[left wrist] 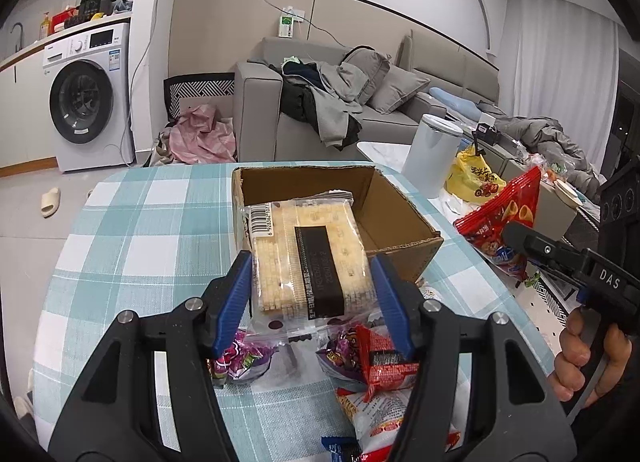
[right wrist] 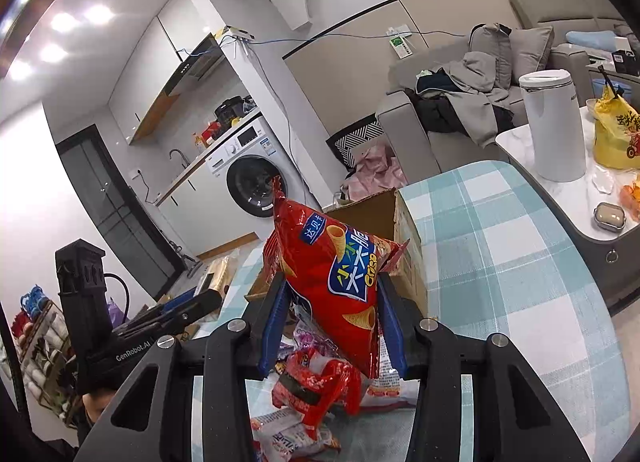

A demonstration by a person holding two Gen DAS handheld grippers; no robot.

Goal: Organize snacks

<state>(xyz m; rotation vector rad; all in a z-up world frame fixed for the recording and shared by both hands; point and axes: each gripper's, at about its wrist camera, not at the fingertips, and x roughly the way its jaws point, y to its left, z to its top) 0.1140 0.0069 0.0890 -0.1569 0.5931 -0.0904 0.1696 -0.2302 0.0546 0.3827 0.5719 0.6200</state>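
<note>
While tilted downward above the table, each hand-held gripper clamped: left on cracker pack, right on red crisp bag.

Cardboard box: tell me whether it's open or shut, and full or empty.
Open: the cardboard box has no top, its brown inside showing. What shows is bare; the cracker packet in the left gripper hides the rest.

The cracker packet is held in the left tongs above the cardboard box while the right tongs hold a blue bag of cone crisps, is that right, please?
Not quite: the bag of cone crisps in the right tongs is red, as the right wrist view shows. The left tongs do hold the cracker packet above the cardboard box.
</note>
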